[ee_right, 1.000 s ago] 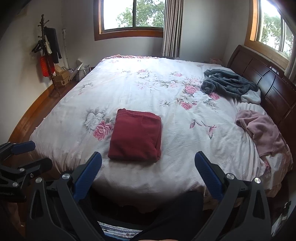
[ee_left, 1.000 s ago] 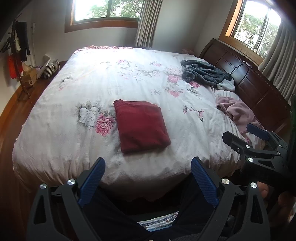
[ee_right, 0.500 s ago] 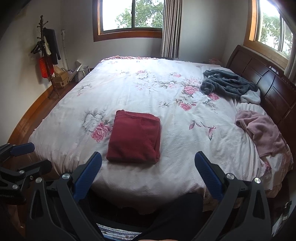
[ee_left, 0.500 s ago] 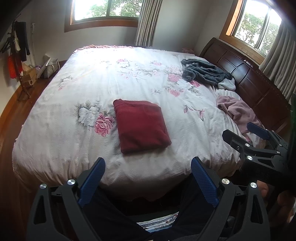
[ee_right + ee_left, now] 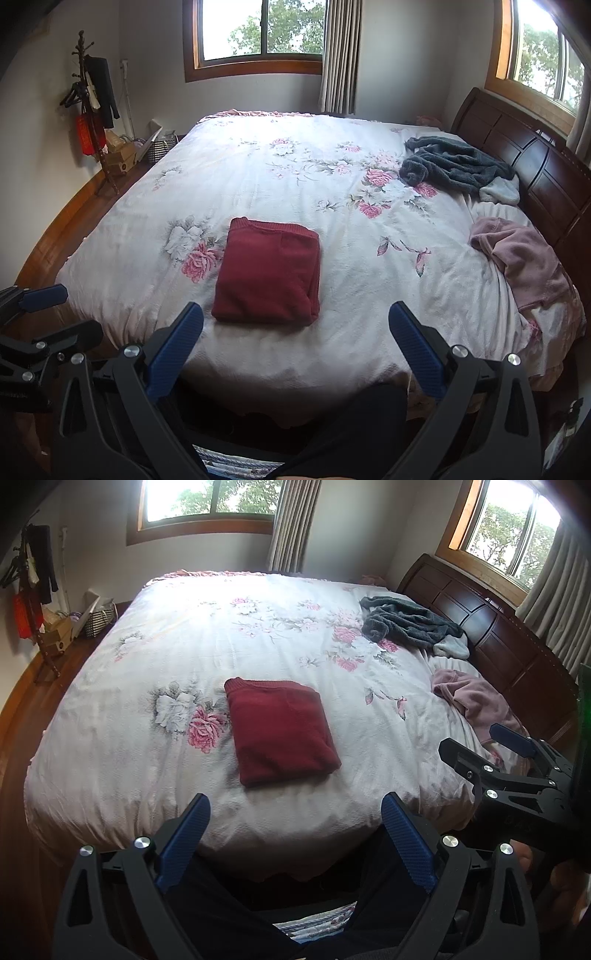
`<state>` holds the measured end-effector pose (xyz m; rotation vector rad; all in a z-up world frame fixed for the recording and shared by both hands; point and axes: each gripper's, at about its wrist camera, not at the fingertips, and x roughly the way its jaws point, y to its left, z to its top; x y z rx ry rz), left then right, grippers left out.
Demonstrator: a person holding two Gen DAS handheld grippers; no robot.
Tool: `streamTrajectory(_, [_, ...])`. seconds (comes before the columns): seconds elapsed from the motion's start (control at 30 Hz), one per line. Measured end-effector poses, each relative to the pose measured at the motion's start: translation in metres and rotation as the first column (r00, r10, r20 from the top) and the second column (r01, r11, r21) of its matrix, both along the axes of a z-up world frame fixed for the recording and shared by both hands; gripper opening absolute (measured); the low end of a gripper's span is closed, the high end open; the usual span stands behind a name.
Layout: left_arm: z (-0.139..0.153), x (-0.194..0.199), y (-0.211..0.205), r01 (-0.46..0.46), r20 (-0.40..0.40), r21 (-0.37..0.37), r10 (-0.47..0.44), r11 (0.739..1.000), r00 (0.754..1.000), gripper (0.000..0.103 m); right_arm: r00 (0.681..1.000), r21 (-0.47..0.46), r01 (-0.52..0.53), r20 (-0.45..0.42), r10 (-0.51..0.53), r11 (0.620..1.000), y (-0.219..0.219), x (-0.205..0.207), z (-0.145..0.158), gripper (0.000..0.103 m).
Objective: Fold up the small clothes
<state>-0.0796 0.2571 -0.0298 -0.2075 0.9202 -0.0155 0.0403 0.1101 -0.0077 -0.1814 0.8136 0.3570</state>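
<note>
— Left wrist view, item one?
— Folded red garment (image 5: 280, 731) on my bed (image 5: 155, 775), near its front edge. My left gripper (image 5: 295, 812) gapes, empty.
— Right wrist view only?
— Coat rack (image 5: 90, 110) in full; my right gripper (image 5: 295, 325) spread, empty.

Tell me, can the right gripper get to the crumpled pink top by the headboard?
Probably yes. The right gripper is open and empty, and the crumpled pink top lies uncovered on the flowered bedspread off to its right, with nothing between them. It would need to move over first.

a home bedroom: floral-quilted bed (image 5: 258, 177); dark wooden headboard (image 5: 517, 147); curtained windows (image 5: 258, 33); coat stand (image 5: 86, 96)
</note>
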Motion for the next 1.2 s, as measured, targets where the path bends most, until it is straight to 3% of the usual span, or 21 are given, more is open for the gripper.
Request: streamTrajectory(1.2, [-0.0004,0.0016,0.0014,0.002,0.000,0.001,-0.002,1.000,1.000,0.094,1.000,0.001,-0.001,0.000,0.001,1.000,0.0005,-0.0016,-0.0015,0.100])
